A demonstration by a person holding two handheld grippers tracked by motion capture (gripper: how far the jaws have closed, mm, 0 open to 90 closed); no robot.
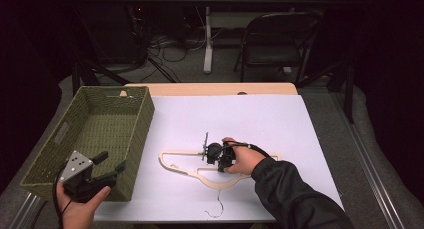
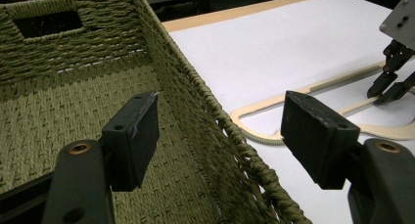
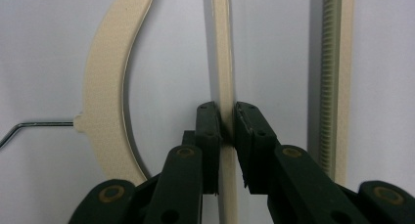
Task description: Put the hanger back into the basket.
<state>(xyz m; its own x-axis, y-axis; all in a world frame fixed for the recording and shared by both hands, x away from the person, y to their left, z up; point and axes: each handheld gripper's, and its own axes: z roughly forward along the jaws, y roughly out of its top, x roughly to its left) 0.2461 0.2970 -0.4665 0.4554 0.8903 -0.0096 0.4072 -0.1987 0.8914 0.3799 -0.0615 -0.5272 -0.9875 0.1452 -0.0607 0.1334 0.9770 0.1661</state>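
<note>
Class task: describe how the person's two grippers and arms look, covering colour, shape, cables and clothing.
Both grippers are black with two blocky, flat-faced jaws on arms with brass-coloured pivots. The left gripper carries a grey three-cornered plate dotted with holes and trails a black cable. The right gripper is compact and black. The right arm wears a dark sleeve.

Black hand-held gripper (image 1: 107, 167) with brass-coloured screws, grey three-cornered plate, black cable; person's dark sleeve (image 1: 295, 196).

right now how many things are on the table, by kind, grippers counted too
woven green basket: 1
cream clothes hanger: 1
white sheet covering the table: 1
grippers: 2, left gripper open by the basket, right gripper shut on the hanger's middle bar
total: 5
</note>
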